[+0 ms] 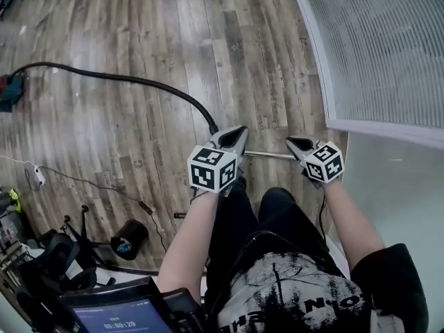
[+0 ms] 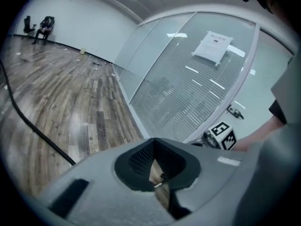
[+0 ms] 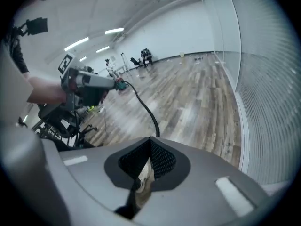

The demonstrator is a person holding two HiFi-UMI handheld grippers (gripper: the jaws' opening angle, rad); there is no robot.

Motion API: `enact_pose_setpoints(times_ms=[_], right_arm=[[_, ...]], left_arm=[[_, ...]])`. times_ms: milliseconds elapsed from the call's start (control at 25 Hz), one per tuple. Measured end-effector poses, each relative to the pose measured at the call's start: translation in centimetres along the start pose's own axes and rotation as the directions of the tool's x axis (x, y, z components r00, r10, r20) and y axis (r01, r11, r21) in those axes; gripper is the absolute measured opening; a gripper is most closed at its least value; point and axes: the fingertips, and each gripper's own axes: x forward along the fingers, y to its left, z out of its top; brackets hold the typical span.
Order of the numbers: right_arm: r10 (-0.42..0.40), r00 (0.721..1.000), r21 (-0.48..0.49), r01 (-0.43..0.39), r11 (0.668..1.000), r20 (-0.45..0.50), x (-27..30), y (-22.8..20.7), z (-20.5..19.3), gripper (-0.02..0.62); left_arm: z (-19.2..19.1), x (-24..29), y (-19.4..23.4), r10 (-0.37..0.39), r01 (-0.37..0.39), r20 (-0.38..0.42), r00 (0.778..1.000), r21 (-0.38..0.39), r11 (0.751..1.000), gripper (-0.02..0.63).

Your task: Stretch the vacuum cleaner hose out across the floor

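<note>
The black vacuum hose (image 1: pixel 125 80) runs from the red and blue vacuum cleaner (image 1: pixel 10 90) at the left edge across the wooden floor, curving down to its end beneath my left gripper (image 1: pixel 236 133). A silver tube (image 1: pixel 269 155) shows between the two grippers, lower than them. My right gripper (image 1: pixel 295 144) is level with the left, in front of my legs. Both are shut with nothing between the jaws. In the left gripper view the hose (image 2: pixel 33 126) passes behind the shut left gripper (image 2: pixel 153 144). The right gripper view shows the hose (image 3: pixel 143 108) beyond the shut right gripper (image 3: pixel 150 147).
A glass wall with blinds (image 1: pixel 388 47) stands along the right. At the lower left are a black chair (image 1: pixel 55 266), a black cylinder (image 1: pixel 129 238), a thin white cable with a plug (image 1: pixel 38 176) and a screen (image 1: pixel 118 316). Chairs (image 2: pixel 42 27) stand far off.
</note>
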Motion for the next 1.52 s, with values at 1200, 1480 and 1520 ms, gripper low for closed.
enact_pose_setpoints(times_ms=[1200,1480,1520], right_arm=[[0.461,0.692,-0.513,-0.152,0.845,0.555,-30.3,18.7,33.7,0.006],[0.555,0.666,-0.566,-0.234,0.79,0.498,-31.7,19.8,31.5,0.006],[0.562,0.668,-0.579,-0.234,0.781,0.488,-31.8,19.9,31.2,0.006]], left_arm=[[26.2,-19.4,-23.4,-0.076,-0.173,0.505,0.86,0.428,0.887,0.0],[23.5,-20.5,-25.2,0.036,-0.272,0.577,0.816,0.329,0.904,0.0],[23.2,-20.6,-25.4,0.049,-0.284,0.582,0.812,0.32,0.904,0.0]])
